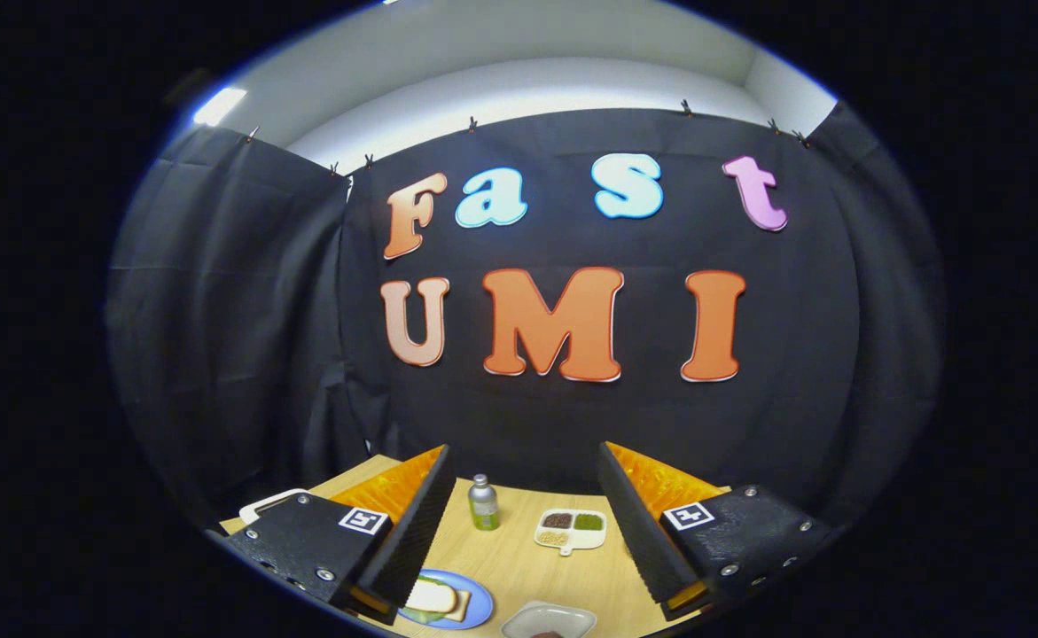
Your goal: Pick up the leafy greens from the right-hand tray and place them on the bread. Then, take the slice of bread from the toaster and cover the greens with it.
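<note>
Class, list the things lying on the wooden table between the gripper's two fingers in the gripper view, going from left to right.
Blue plate with bread → small green bottle → white divided dish. The gripper is open, fingers spread wide above the table, holding nothing.

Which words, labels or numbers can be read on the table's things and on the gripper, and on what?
None can be read.
Bottle: label too small to read.
Square markers on the open gripper, whose fingers hold nothing: coded patterns, no words.
Divided dish and blue plate: no text.
</note>
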A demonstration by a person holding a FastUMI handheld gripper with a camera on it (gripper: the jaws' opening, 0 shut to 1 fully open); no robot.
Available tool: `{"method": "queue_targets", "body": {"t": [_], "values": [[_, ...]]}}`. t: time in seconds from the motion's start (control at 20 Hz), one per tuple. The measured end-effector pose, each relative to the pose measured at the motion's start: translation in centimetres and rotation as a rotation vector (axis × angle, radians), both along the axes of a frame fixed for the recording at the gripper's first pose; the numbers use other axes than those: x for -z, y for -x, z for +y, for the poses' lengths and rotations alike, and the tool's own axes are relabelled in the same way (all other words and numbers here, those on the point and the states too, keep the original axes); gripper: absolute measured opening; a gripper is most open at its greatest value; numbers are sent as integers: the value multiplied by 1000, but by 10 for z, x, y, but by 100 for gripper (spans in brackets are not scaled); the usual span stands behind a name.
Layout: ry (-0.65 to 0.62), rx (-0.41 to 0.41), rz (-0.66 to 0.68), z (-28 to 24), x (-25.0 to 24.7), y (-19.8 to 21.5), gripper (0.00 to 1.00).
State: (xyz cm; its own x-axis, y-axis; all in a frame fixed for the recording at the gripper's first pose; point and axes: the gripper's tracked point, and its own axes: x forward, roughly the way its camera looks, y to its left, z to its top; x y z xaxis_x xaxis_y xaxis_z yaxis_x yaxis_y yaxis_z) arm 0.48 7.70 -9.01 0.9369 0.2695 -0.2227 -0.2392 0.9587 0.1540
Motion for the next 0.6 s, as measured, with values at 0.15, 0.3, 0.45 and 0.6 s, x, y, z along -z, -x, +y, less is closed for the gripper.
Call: {"method": "queue_targets", "body": {"t": [0.15,0.3,0.45,0.6], "values": [[34,52,-57,-24,-15,5,97],[38,98,-69,-42,-19,10,97],[50,118,-96,-50,-23,13,97],[47,120,-103,-49,-27,11,97]]}}
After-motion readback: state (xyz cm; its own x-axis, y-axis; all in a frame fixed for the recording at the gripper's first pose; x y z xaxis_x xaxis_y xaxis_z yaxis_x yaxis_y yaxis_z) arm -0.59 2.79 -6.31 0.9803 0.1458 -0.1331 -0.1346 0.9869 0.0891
